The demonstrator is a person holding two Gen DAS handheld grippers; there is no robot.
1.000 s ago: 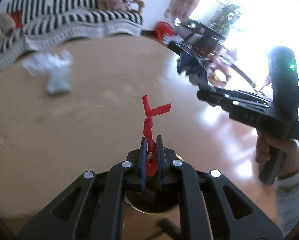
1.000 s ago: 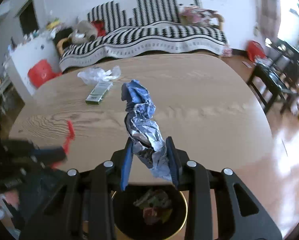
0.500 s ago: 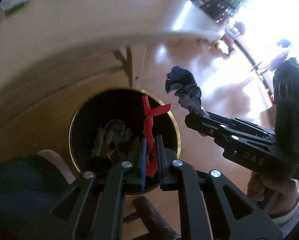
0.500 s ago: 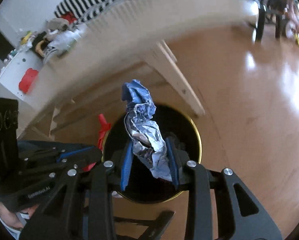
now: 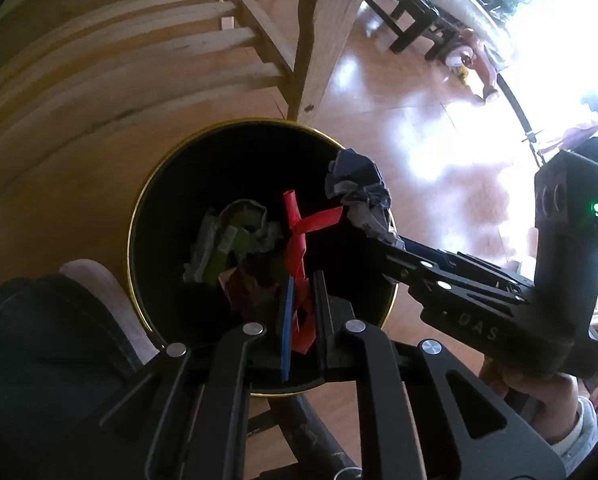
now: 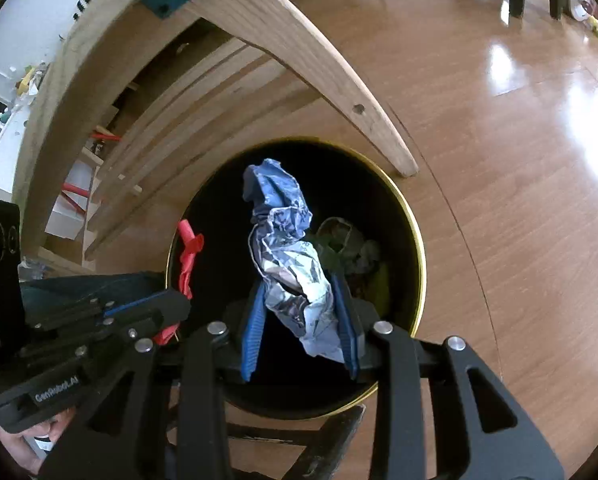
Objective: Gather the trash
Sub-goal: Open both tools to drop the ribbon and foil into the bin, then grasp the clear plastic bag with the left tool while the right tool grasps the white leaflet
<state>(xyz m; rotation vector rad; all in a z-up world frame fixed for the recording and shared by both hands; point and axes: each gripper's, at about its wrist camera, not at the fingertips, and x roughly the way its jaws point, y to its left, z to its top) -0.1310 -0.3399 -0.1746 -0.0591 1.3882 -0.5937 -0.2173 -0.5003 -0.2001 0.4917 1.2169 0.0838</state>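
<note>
Over the round black gold-rimmed bin [image 5: 139, 216], the left gripper [image 5: 301, 312] pinches a twisted red plastic strip [image 5: 297, 240] while the right gripper [image 6: 299, 320] clamps a crumpled blue-and-silver foil wrapper [image 6: 287, 248].

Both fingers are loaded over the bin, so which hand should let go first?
Right, probably. Its crumpled blue wrapper hangs over the middle of the bin's opening in its own view. The left gripper's red strip sits close to the rim in the right wrist view.
</note>
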